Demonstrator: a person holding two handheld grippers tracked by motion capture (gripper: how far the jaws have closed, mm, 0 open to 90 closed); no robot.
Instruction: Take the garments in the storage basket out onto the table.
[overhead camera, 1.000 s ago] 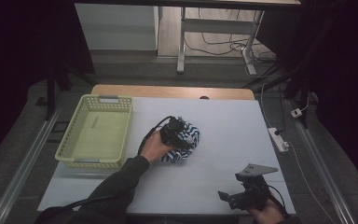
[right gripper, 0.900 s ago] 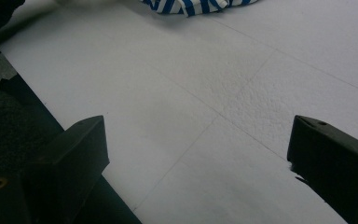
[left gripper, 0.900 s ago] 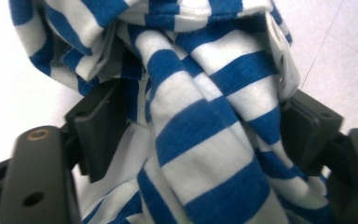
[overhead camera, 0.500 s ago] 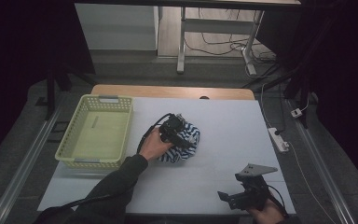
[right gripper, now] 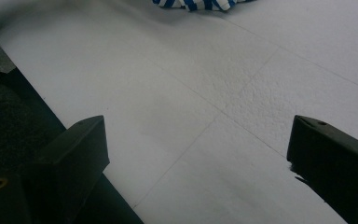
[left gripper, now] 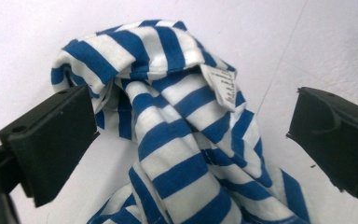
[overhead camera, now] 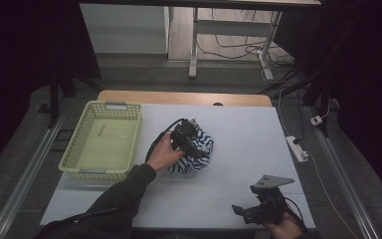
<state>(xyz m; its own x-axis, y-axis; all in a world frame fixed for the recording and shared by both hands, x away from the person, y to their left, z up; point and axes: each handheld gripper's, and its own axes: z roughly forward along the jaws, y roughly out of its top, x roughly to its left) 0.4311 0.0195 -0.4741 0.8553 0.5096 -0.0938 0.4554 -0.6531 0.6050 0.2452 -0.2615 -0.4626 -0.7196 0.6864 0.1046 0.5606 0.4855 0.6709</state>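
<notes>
A white tabletop is set in a dim room with dark surroundings. Near its middle, a crumpled blue-and-white striped cloth is seen in the high view, partly covered by the left gripper; a pale green plastic basket is placed at the left. The cloth's white label is revealed in the left gripper view, where the fingers, just opened wide, are held either side of the cloth without pressing it. The right gripper is kept near the front edge, fingers spread, nothing between them. The label's print is too small to read.
</notes>
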